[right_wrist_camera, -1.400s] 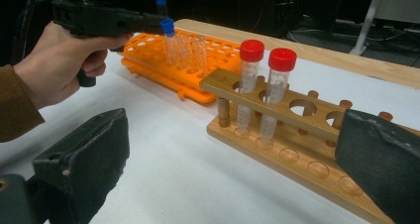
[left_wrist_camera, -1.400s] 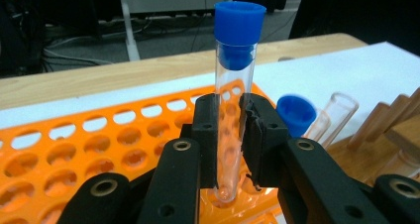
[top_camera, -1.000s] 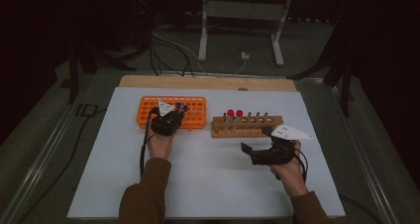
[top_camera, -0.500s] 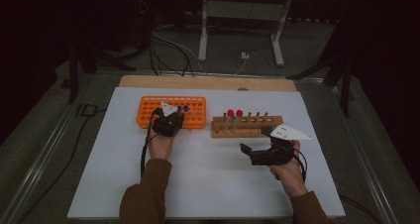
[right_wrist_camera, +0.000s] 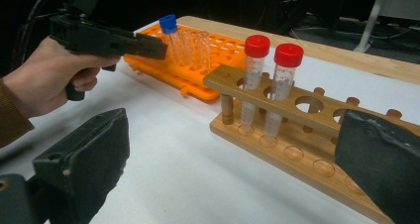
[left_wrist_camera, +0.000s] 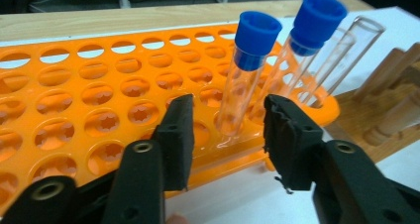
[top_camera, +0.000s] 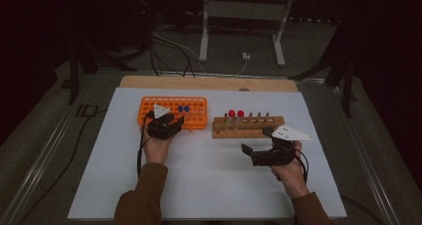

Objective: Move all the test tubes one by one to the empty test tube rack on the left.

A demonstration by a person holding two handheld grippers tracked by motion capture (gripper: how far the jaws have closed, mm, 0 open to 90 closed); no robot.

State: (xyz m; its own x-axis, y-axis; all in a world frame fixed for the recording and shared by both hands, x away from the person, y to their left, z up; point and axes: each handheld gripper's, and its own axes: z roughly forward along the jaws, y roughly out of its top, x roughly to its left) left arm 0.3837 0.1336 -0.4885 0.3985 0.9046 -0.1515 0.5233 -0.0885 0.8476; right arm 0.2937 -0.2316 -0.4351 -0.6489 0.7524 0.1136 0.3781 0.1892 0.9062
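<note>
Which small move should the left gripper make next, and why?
Probably draw the left gripper straight back from the orange rack. Its jaws have just been opening and stand apart on either side of the blue-capped tube, which sits in a rack hole, pads not pressing it. Backing away avoids knocking the tube.

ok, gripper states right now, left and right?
Left gripper: jaws just opening, blue-capped tube between them, not gripped.
Right gripper: open, holding nothing.

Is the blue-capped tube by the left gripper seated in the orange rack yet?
Yes. The blue-capped tube stands in a hole of the orange rack, between the left gripper's just-opened jaws.
</note>
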